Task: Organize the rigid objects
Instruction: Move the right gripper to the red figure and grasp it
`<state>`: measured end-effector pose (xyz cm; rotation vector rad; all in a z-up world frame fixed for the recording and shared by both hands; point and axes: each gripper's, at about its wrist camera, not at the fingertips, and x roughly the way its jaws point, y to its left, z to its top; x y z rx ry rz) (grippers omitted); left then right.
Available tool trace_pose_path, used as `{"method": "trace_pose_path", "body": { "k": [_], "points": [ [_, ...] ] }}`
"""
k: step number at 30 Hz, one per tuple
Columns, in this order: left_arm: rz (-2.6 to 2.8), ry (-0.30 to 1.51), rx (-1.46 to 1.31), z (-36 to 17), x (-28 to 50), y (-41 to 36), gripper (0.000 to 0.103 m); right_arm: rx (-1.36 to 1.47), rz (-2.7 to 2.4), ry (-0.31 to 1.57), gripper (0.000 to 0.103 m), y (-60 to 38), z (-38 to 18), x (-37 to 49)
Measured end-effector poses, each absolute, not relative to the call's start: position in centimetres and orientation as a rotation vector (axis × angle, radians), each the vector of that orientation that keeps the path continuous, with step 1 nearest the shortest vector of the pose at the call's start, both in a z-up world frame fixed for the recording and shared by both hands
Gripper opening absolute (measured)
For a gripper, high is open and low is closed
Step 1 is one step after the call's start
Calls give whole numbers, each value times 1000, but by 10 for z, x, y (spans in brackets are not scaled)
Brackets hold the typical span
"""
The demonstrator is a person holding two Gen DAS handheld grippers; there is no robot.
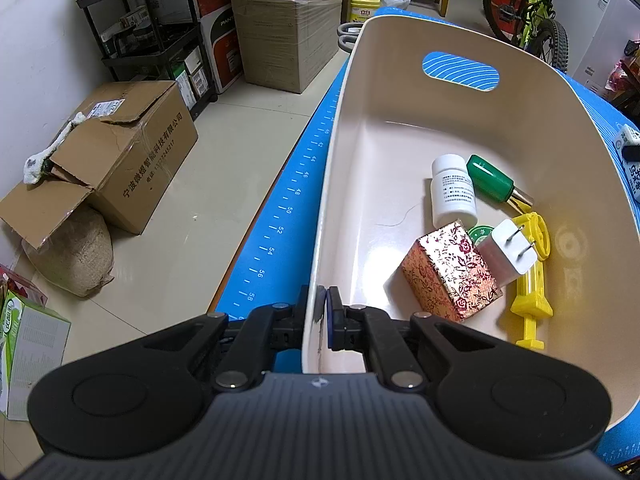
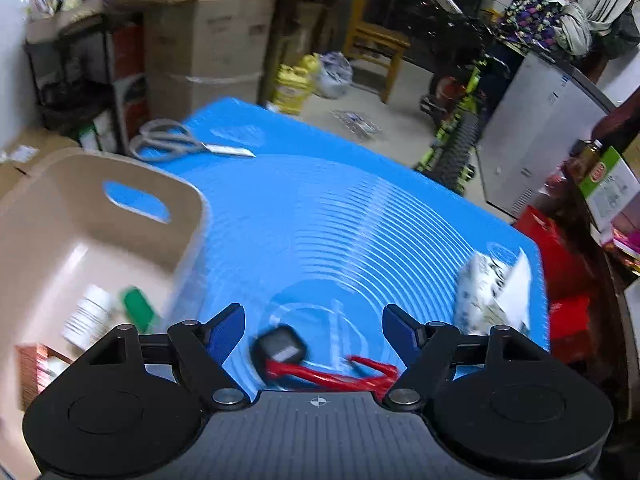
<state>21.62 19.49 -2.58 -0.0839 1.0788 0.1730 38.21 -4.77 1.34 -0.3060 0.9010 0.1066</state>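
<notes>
The left gripper [image 1: 322,304] is pinched tight on the near wall of the bin [image 1: 404,32], one finger inside and one outside, so it holds the bin steady on the blue mat [image 2: 320,208]. Inside the bin lie a white bottle [image 1: 452,192], a green cap thing [image 1: 490,178], a patterned box [image 1: 450,270], a white plug [image 1: 508,254] and a yellow toy [image 1: 530,276], all bunched close at the right end. The right gripper [image 2: 314,326] is over the mat, beside the bin, and its jaws stand wide apart with nothing between them. So the step in hand looks like this: some things are already packed, and the empty right gripper is going for the next one. Just under it on the mat is a black block [image 2: 280,346] with a red part [image 2: 332,376] touching it; the blur makes it hard to say what it is. Near the right edge lies a white packet [image 2: 488,292], and the scissors [image 2: 176,142] lie at the far end, behind the bin. I think the black and red thing is next, since it is closest. The right gripper needs to come down over it, line its fingers on both sides, squeeze, then lift it over the wall and let go inside. The left should keep its hold so the bin does not slide.
</notes>
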Motion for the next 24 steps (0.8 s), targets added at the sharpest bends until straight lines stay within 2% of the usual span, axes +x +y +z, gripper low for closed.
{"method": "trace_pose_path", "body": {
  "k": [9, 19, 24],
  "points": [
    [174, 1079, -83, -26, 216, 195, 9, -313, 24, 1016, 80, -93, -38, 390],
    [179, 1078, -75, -25, 215, 197, 9, 26, -104, 1082, 80, -138, -66, 403],
    [179, 1078, -75, -25, 215, 197, 10, 212, -134, 1048, 83, -150, -77, 405]
  ]
}}
